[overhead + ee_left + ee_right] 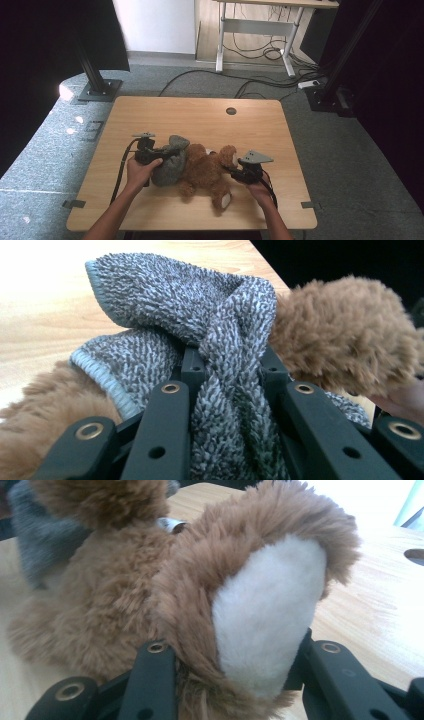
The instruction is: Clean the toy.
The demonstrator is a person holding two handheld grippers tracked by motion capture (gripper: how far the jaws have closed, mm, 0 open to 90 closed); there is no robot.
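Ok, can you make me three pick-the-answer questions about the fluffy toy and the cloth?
1. Where is the grey cloth?
A. on the floor
B. on the plush toy's left end
C. beside the table hole

2. What colour is the toy's fur?
A. brown
B. green
C. blue

3. What do the left tongs do?
A. hang open
B. pinch the cloth
C. hold a cup

Answers: 1 B, the high view shows cloth draped there. 2 A, brown with a white patch. 3 B, cloth is bunched between the jaws.
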